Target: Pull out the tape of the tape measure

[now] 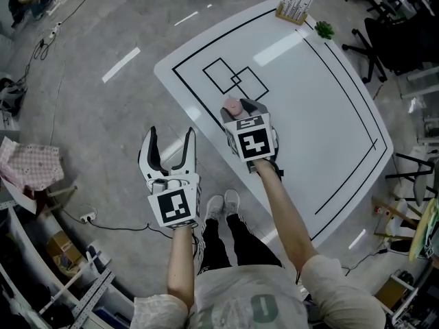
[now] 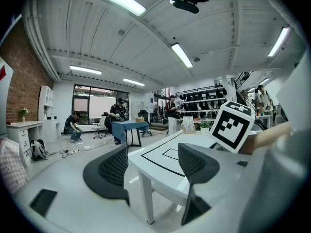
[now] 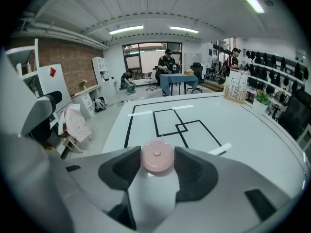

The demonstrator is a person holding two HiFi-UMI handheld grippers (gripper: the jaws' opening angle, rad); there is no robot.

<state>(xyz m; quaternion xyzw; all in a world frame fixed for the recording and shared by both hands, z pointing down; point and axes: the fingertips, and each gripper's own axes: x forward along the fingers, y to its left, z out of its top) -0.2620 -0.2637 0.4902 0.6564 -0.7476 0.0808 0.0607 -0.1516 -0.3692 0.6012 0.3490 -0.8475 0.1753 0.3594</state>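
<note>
A round pink tape measure (image 1: 232, 105) lies on the white table (image 1: 309, 101) near its left edge. In the right gripper view the tape measure (image 3: 157, 156) sits between the two dark pads, which touch it on both sides. My right gripper (image 1: 240, 110) (image 3: 157, 163) is shut on it. No pulled-out tape is visible. My left gripper (image 1: 168, 146) hangs over the floor, left of the table, with its jaws spread and nothing between them. In the left gripper view the left gripper (image 2: 155, 161) faces the table's edge (image 2: 150, 165).
Two overlapping black tape squares (image 1: 235, 77) lie just beyond the tape measure, inside a larger black outline. A holder with cards (image 1: 295, 7) and a small green plant (image 1: 324, 29) stand at the far corner. Office chairs (image 1: 374, 43) stand right of the table. People sit far off (image 3: 167, 64).
</note>
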